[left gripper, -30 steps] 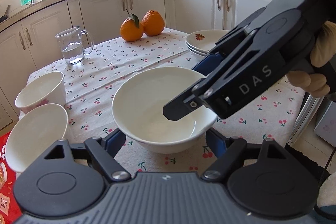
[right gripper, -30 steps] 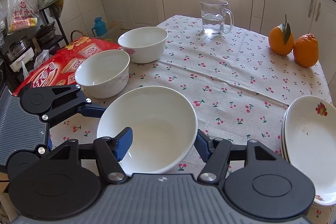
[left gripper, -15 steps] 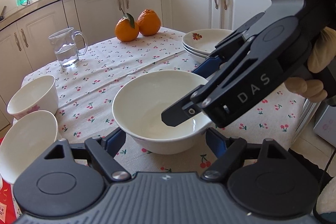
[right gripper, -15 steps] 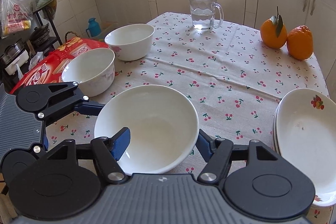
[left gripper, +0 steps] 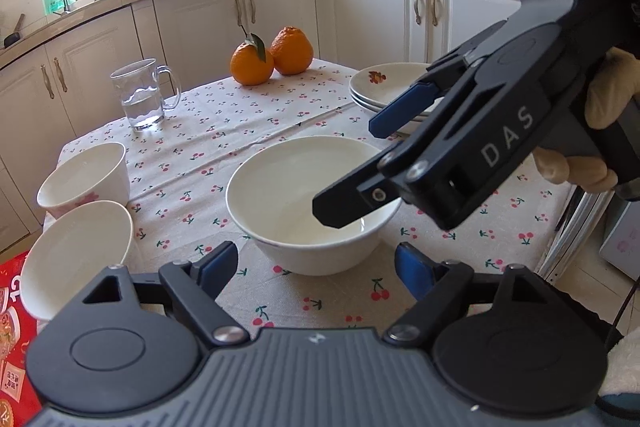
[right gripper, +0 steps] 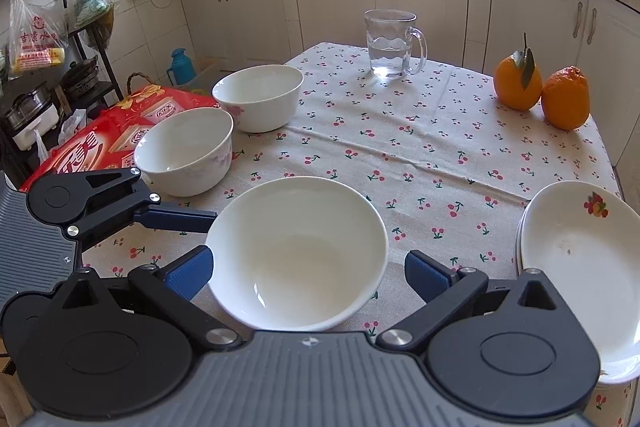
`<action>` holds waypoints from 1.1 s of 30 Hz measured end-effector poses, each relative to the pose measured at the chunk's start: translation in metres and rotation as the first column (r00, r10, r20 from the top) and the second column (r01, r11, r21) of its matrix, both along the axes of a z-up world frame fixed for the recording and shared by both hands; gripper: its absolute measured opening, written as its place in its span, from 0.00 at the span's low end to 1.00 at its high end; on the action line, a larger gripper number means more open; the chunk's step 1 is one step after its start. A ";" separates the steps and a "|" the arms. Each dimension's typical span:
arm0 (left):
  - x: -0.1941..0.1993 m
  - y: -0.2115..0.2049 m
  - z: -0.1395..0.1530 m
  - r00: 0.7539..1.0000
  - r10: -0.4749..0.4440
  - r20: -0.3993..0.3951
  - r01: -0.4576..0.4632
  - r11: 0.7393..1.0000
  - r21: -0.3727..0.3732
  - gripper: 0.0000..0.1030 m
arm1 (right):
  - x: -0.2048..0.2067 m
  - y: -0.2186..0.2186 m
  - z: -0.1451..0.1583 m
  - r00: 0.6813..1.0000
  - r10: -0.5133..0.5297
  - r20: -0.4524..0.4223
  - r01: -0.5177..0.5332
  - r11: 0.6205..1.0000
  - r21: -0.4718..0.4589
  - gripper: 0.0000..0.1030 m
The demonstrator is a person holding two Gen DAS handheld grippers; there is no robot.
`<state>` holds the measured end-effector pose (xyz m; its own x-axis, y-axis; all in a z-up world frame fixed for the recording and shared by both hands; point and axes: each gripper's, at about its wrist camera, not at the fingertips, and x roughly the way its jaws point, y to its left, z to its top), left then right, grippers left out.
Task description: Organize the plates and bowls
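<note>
A plain white bowl rests on the cherry-print tablecloth near the table's front. My left gripper is just in front of it, jaws opening, pads clear of the bowl's sides. My right gripper comes in from the right, jaws opening wide. One black finger hangs inside the bowl and the blue pad stands off the rim. Two more white bowls stand at the left edge. A stack of white plates lies at the right.
A glass mug of water and two oranges stand at the table's far side. A red bag lies beyond the left edge. A gloved hand holds the right gripper. White cabinets ring the table.
The right gripper's jaws have spread off the bowl's rim, which they pinched before. The left gripper's jaws have widened a little and the bowl now sits farther ahead of them.
</note>
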<state>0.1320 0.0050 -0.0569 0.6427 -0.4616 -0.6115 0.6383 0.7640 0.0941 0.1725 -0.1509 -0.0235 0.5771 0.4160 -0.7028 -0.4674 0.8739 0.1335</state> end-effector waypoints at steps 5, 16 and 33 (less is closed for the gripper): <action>-0.013 0.011 0.007 0.999 0.032 0.014 -0.032 0.999 -0.008 0.83 | -0.009 0.001 0.008 1.000 -0.013 0.024 0.014 1.000 -0.018 1.00; -0.039 0.038 0.019 0.990 0.128 0.052 -0.127 0.992 -0.026 0.84 | -0.040 0.025 0.026 0.996 0.040 0.084 -0.032 0.996 -0.089 1.00; -0.009 0.104 0.006 0.943 0.326 0.067 -0.327 0.945 0.013 0.84 | -0.018 0.086 0.034 0.981 0.159 0.111 -0.138 0.975 -0.176 1.00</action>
